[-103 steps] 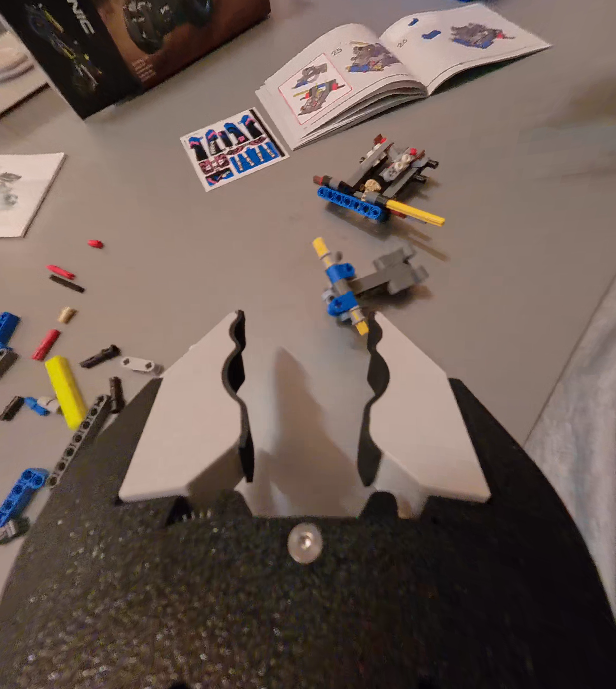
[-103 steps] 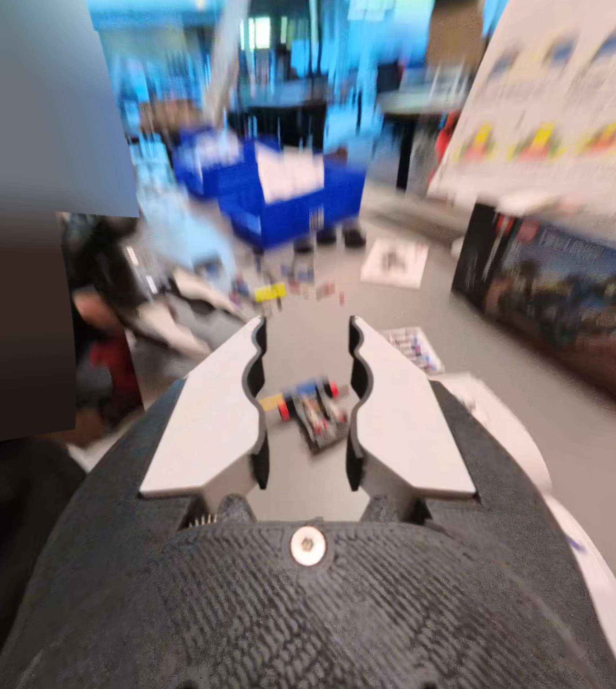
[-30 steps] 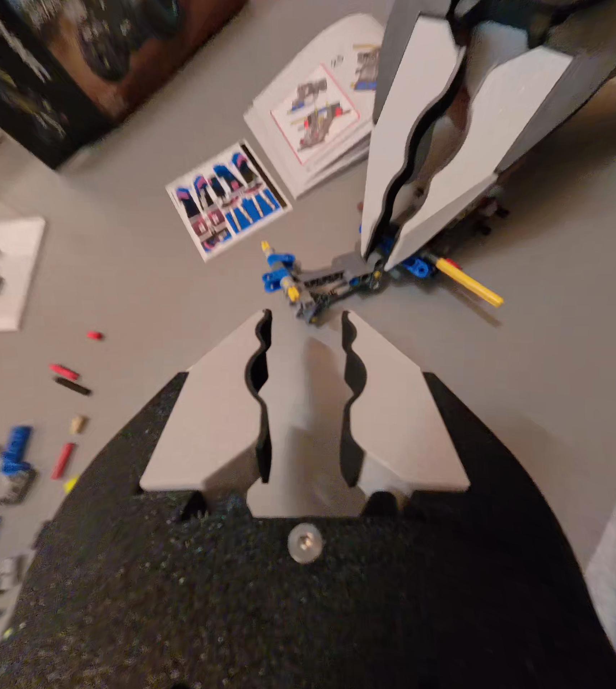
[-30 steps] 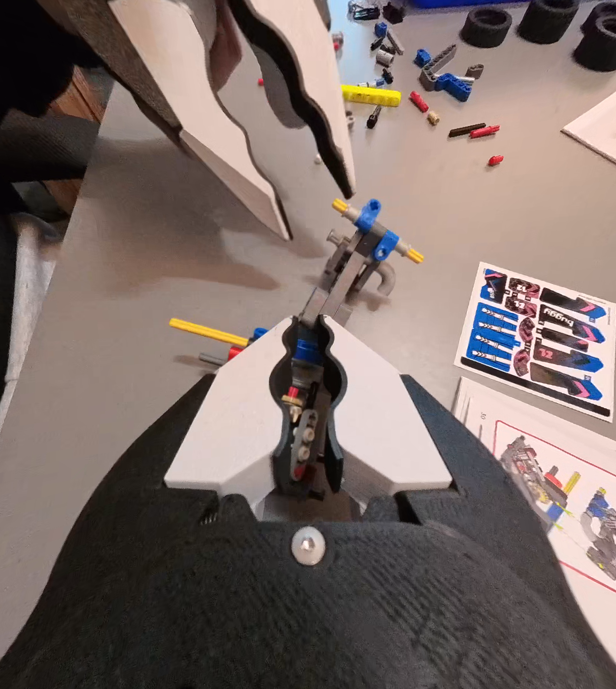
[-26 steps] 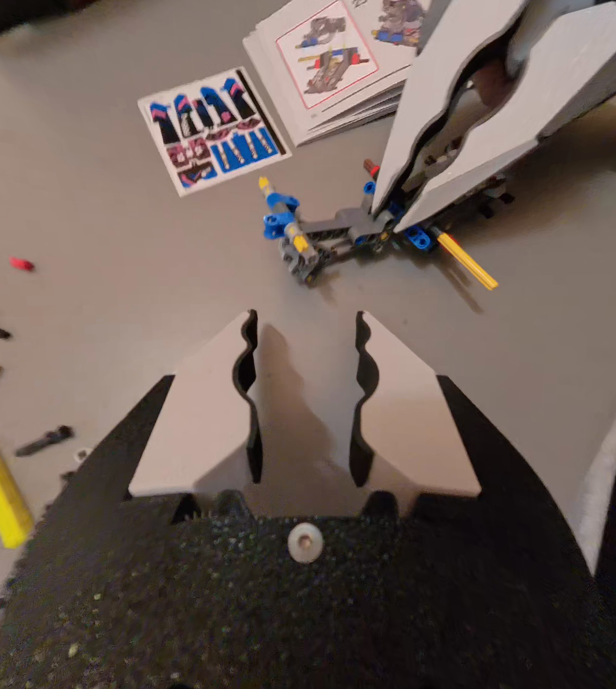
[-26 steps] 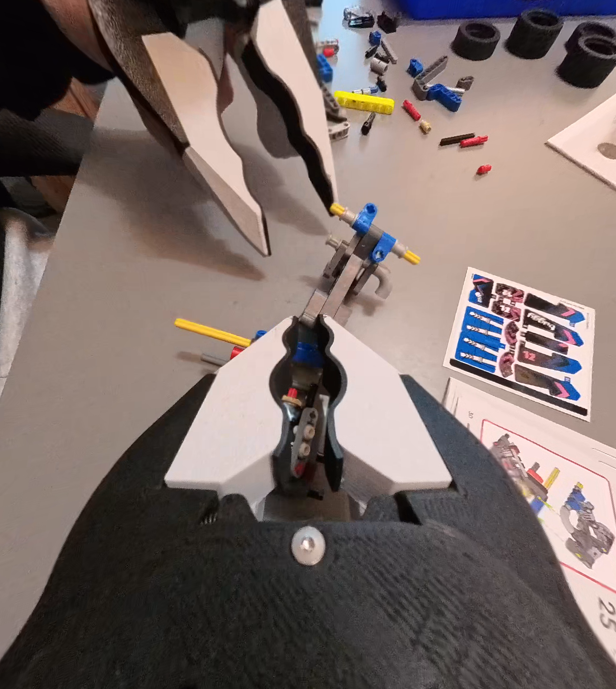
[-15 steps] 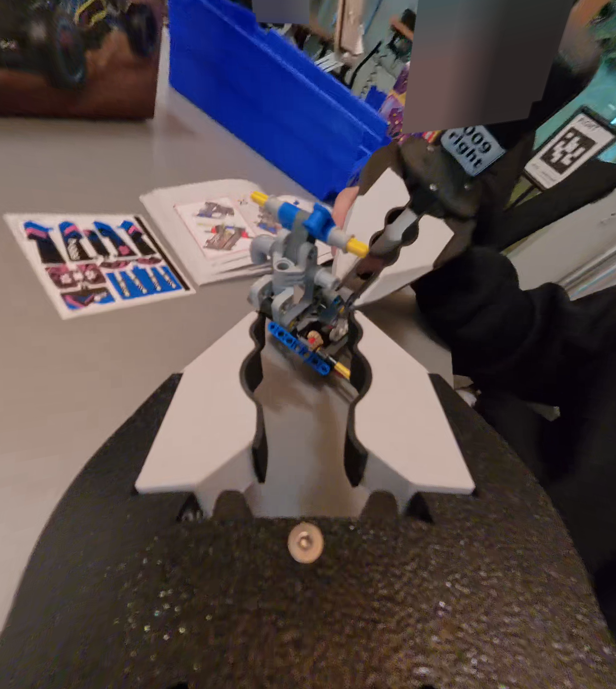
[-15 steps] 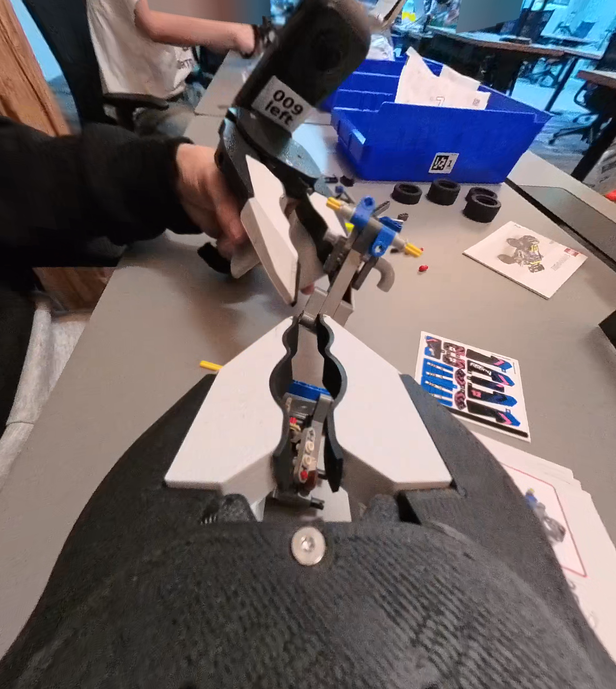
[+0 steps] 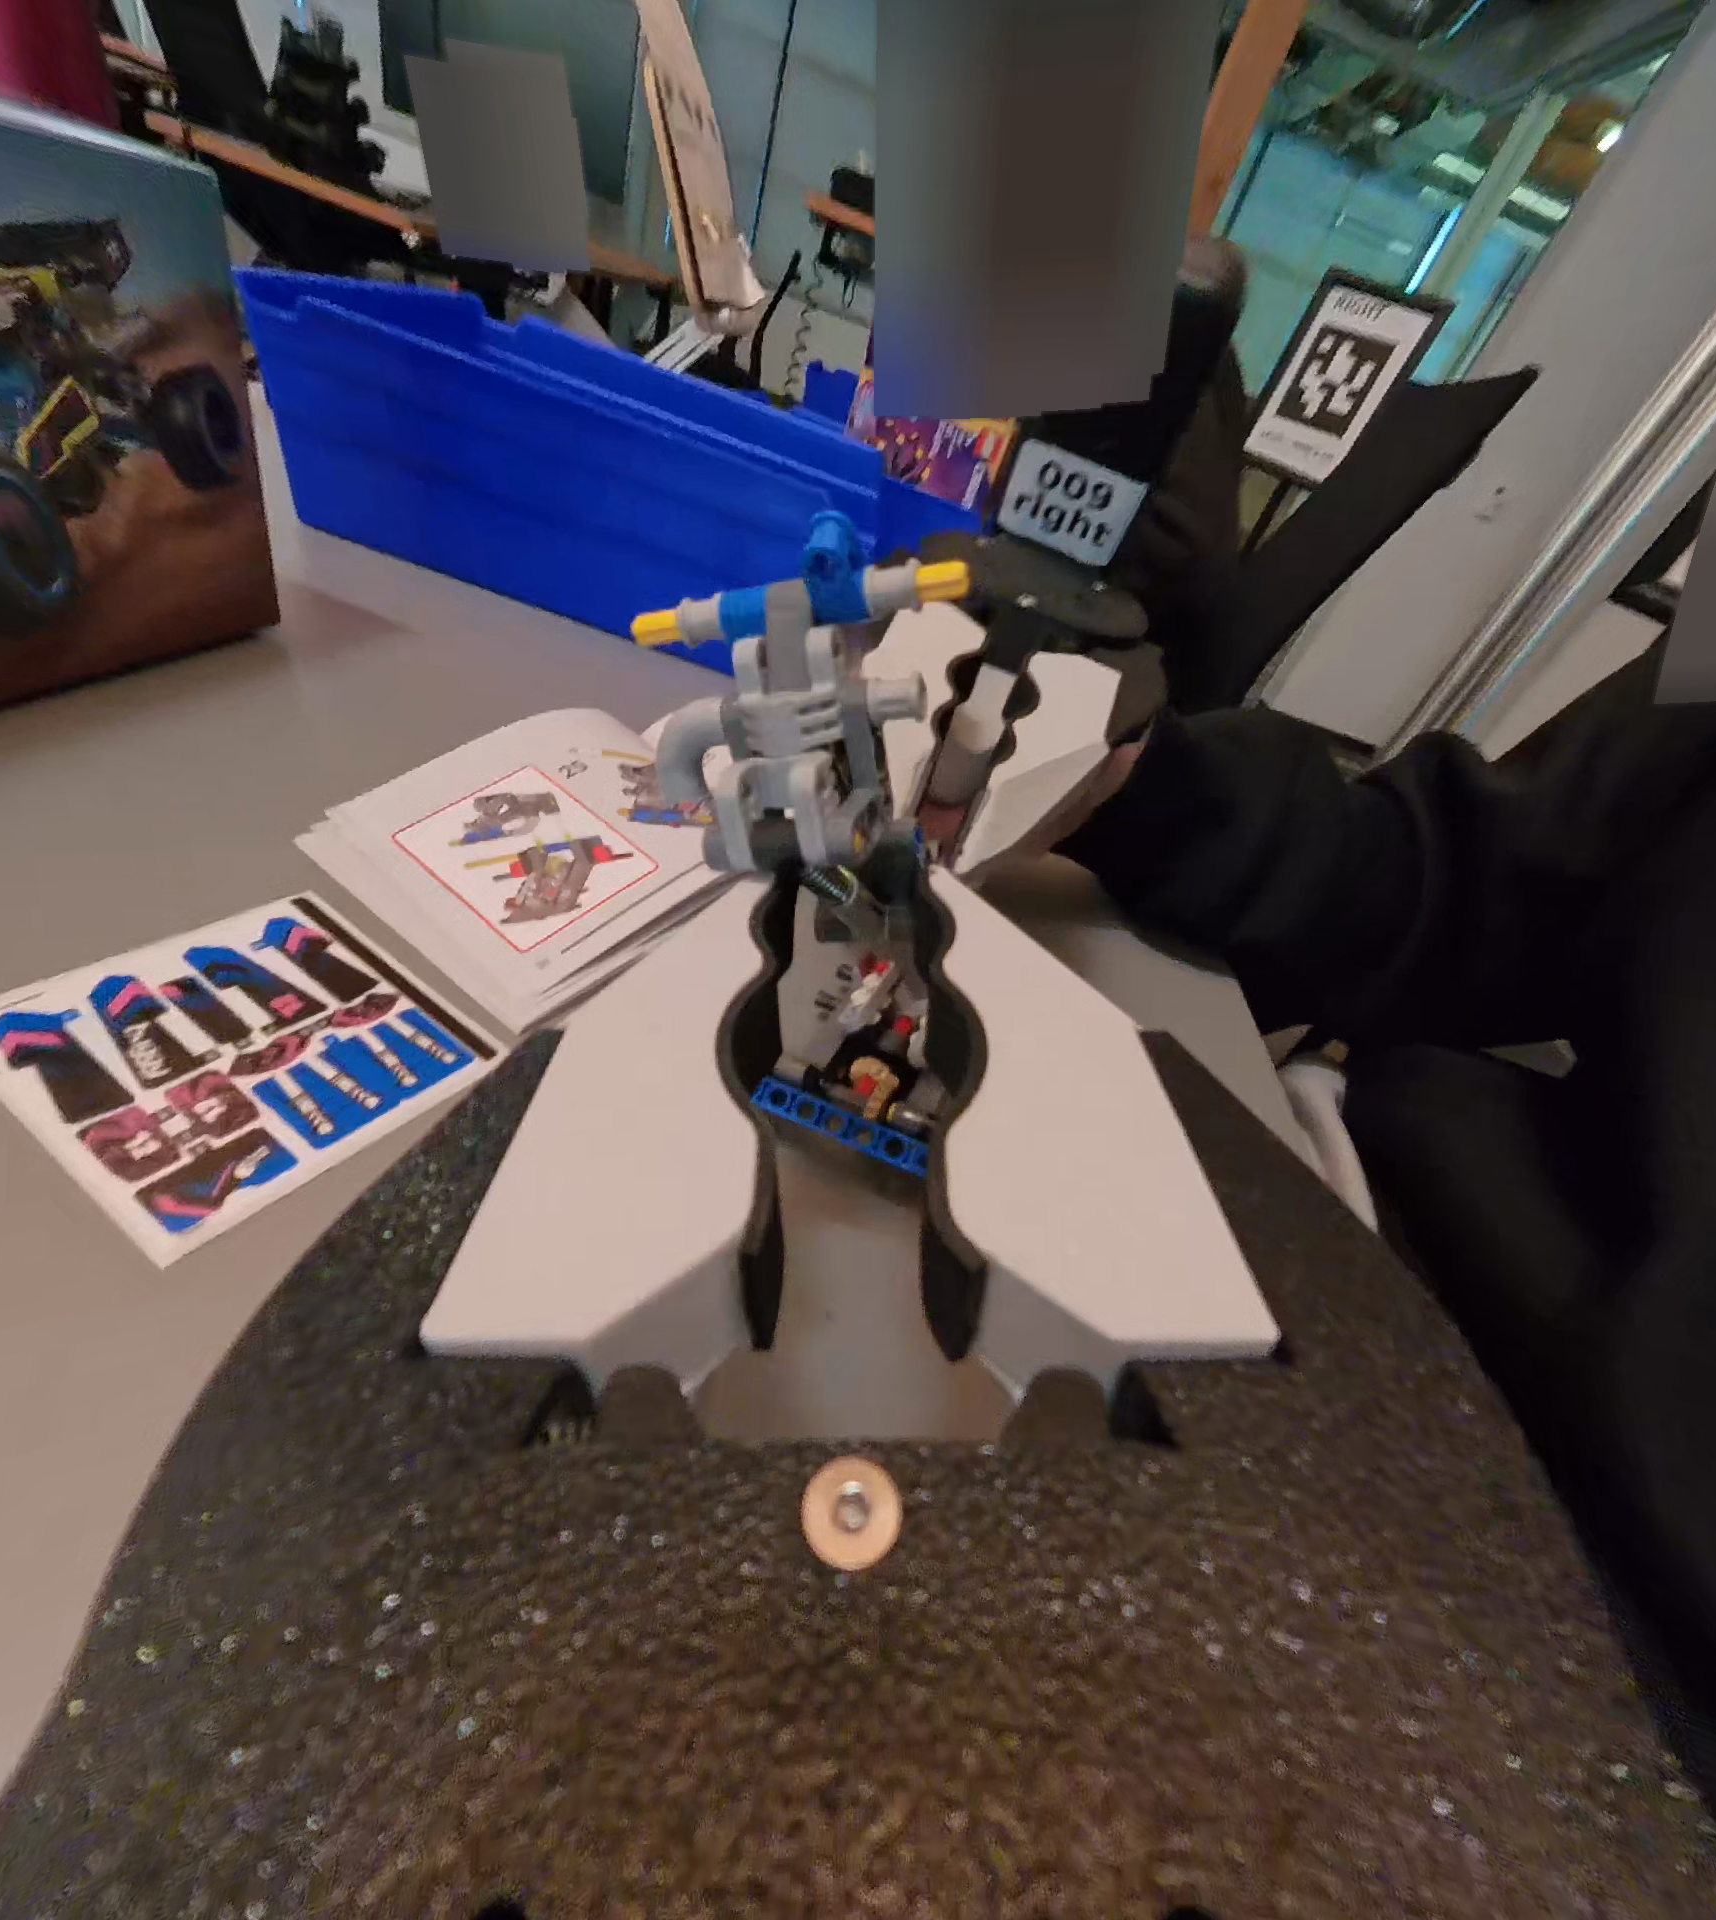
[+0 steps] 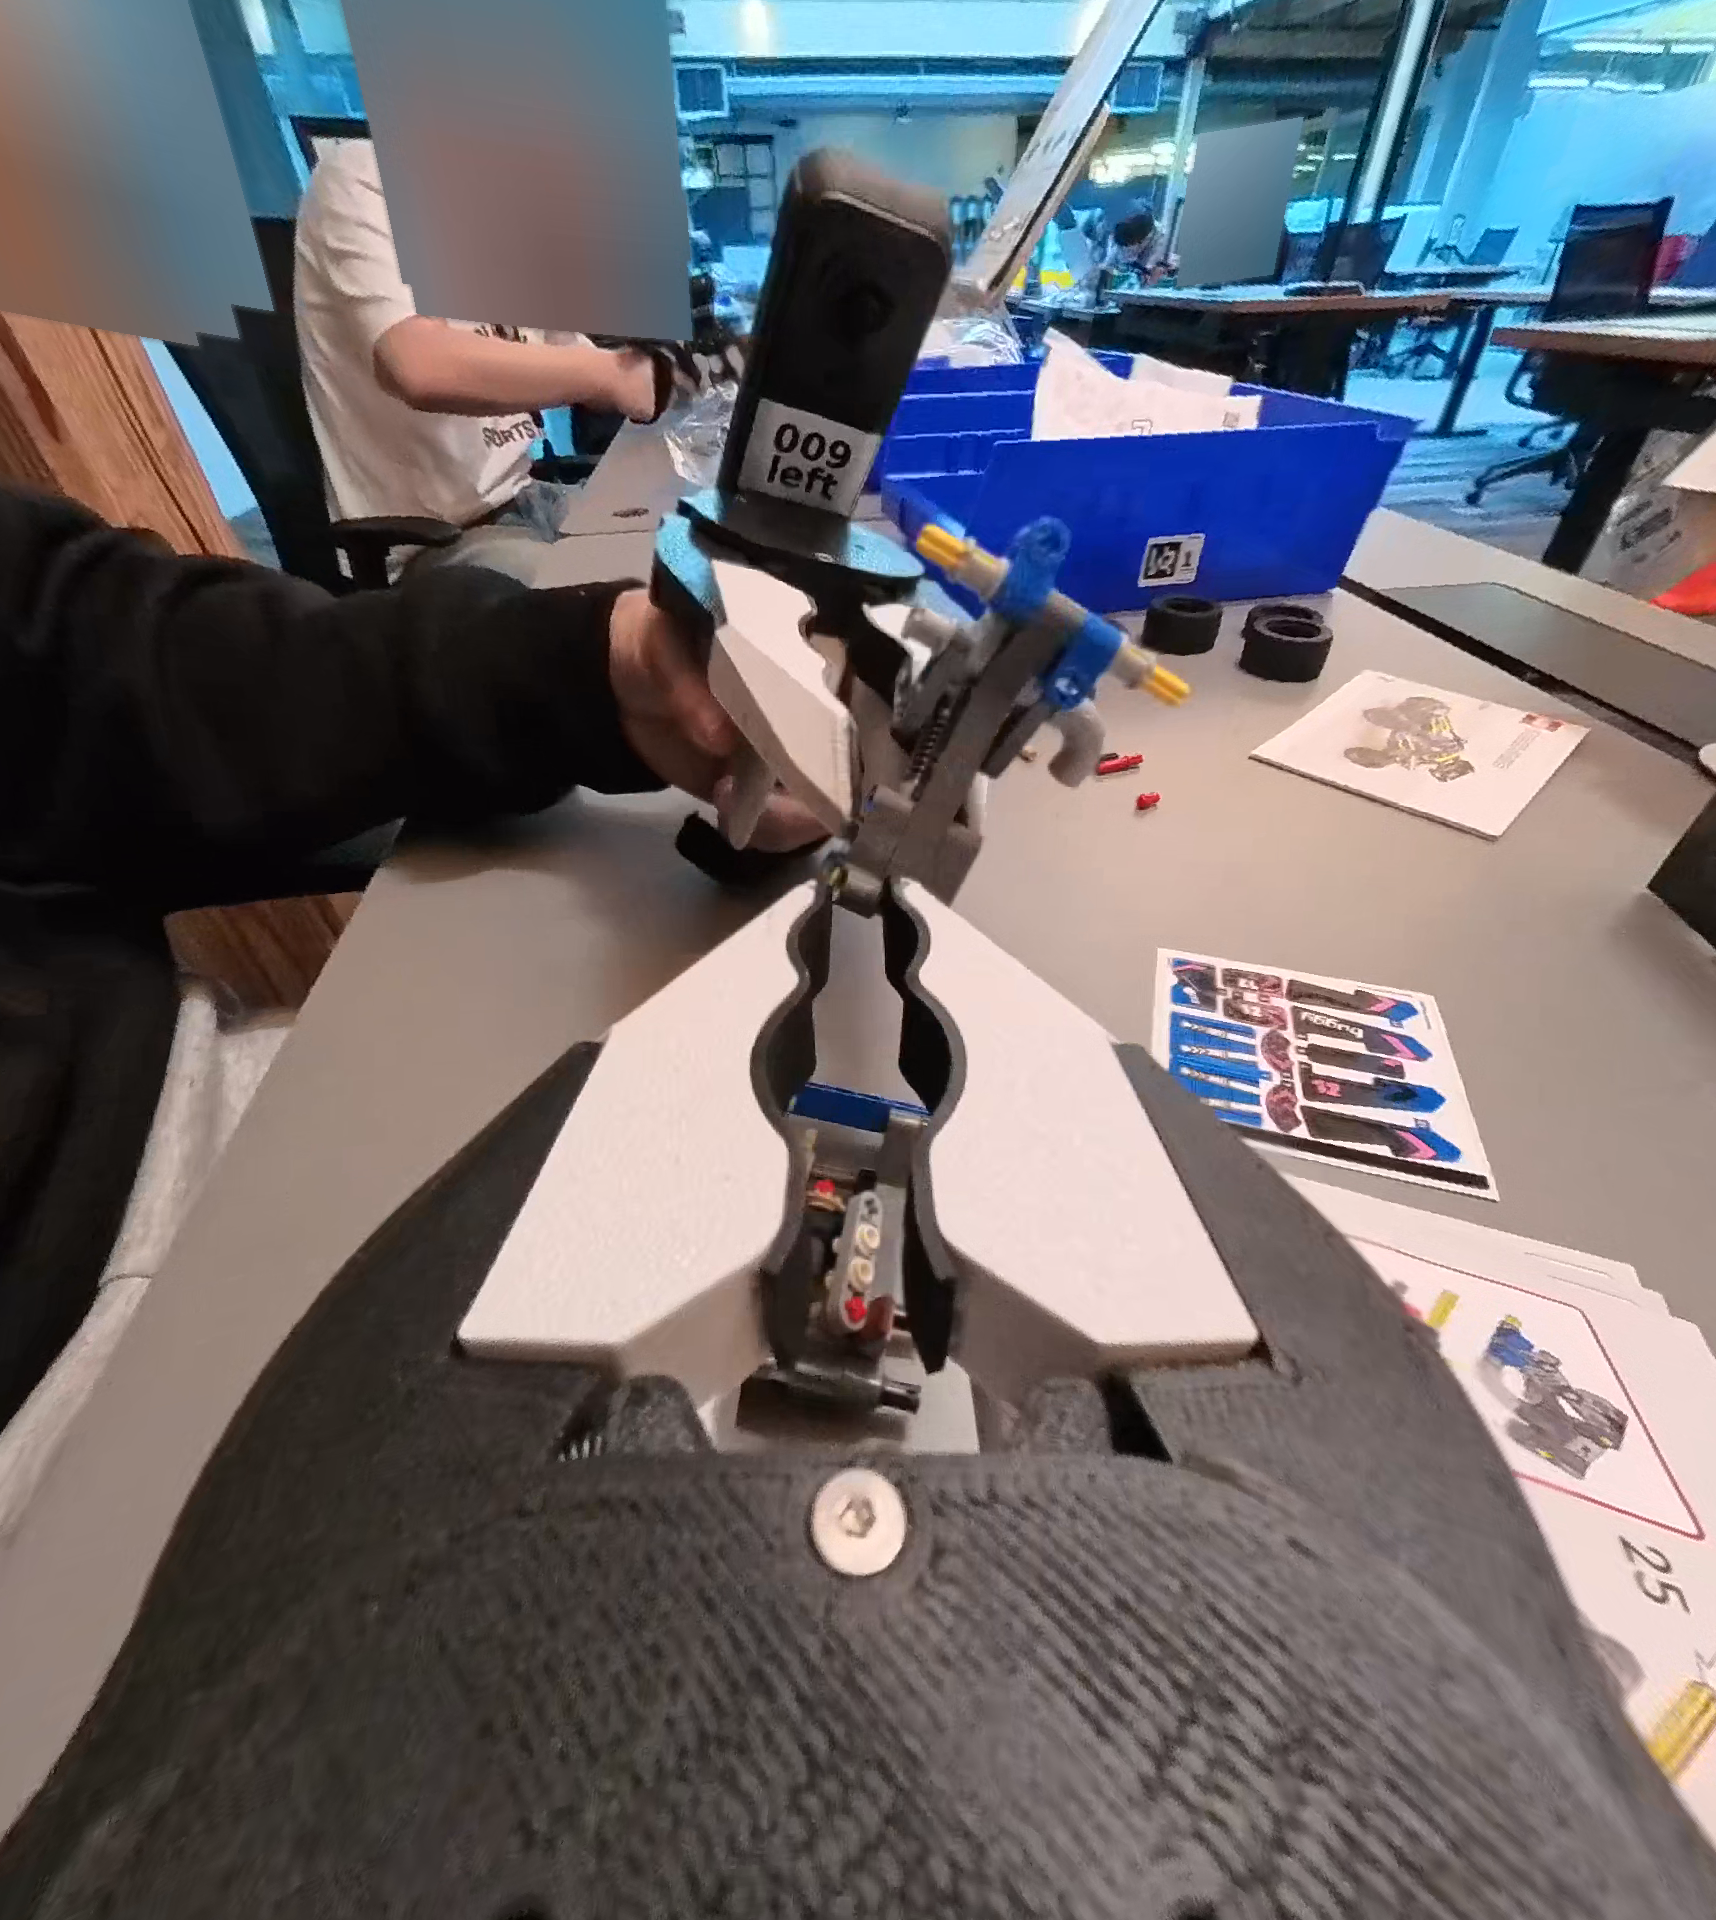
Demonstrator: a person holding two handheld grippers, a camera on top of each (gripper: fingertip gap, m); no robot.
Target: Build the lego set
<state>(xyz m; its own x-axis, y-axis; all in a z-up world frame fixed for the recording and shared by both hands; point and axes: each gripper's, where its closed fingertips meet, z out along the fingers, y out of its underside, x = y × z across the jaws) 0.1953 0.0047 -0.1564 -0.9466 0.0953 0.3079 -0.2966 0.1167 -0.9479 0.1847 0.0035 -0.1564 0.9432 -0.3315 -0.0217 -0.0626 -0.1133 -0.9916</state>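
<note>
The lego assembly (image 9: 792, 790) is held up above the grey table (image 9: 106, 831). It has a grey arm, a cross axle with blue and yellow parts on top, and a chassis with a blue beam (image 9: 843, 1132). My left gripper (image 9: 849, 894) is shut on it, with the chassis between its fingers. My right gripper (image 10: 854, 899) is shut on the same assembly (image 10: 979, 707), with the chassis (image 10: 854, 1247) deep in its jaws and the arm sticking out past the tips. Each gripper faces the other: the right gripper's fingers (image 9: 1030, 800) show behind the arm, and the left gripper's fingers (image 10: 781, 686) show at the arm.
A sticker sheet (image 9: 210, 1060) and an open instruction booklet (image 9: 521, 842) lie on the table. A blue bin (image 9: 542, 468) and the set's box (image 9: 54, 416) stand behind. Black tyres (image 10: 1280, 639), a leaflet (image 10: 1415, 758) and red pins (image 10: 1119, 764) lie farther off. A person sits beyond the table. Left and right tips are no more than a few centimetres apart.
My right gripper has lifted the joined assembly off the table. My left gripper rose from the table, moved around the assembly and narrowed its jaws onto it.
</note>
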